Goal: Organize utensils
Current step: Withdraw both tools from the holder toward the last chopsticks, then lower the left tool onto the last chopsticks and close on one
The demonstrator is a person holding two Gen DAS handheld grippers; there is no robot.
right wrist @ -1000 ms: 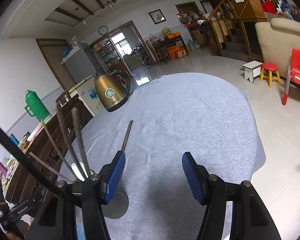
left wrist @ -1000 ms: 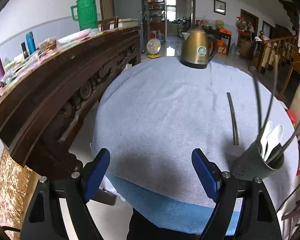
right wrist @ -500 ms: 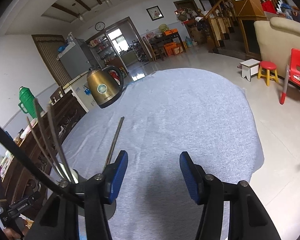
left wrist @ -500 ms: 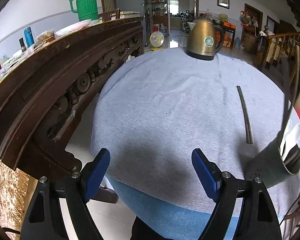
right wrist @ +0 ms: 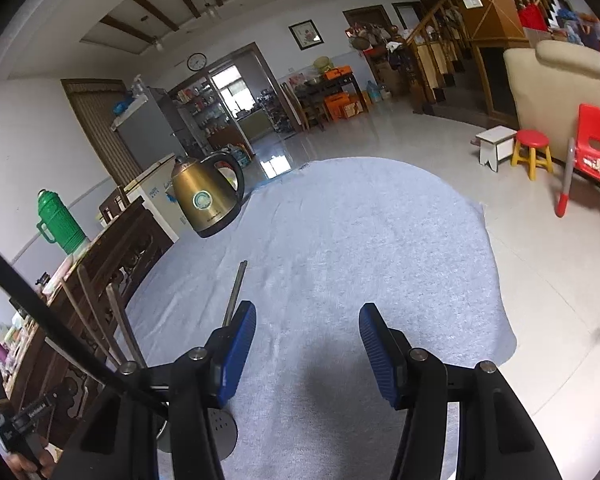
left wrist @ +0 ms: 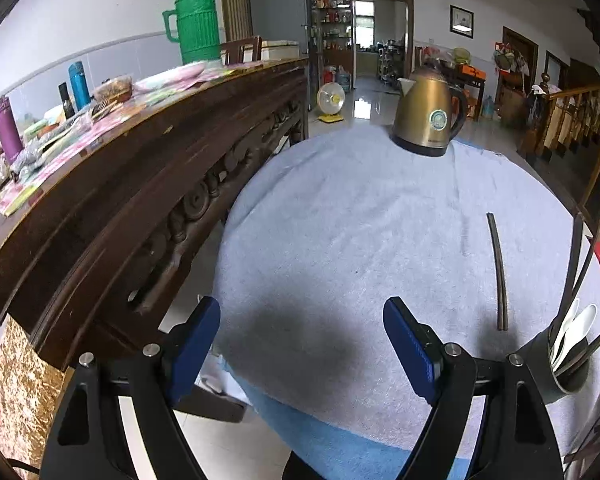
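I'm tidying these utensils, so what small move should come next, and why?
Probably bring the right gripper over the loose chopsticks lying on the cloth beside the holder. Both grippers are open and empty, and the right one is nearer.

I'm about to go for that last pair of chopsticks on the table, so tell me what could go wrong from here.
1. The chopsticks lie flat on the soft cloth; the right claw may snag fabric or lift only one.
2. The holder is already full of tall chopsticks and white spoons; a careless insert could tip it.
3. It stands near the table's edge, so a knock from the left claw could send it off.
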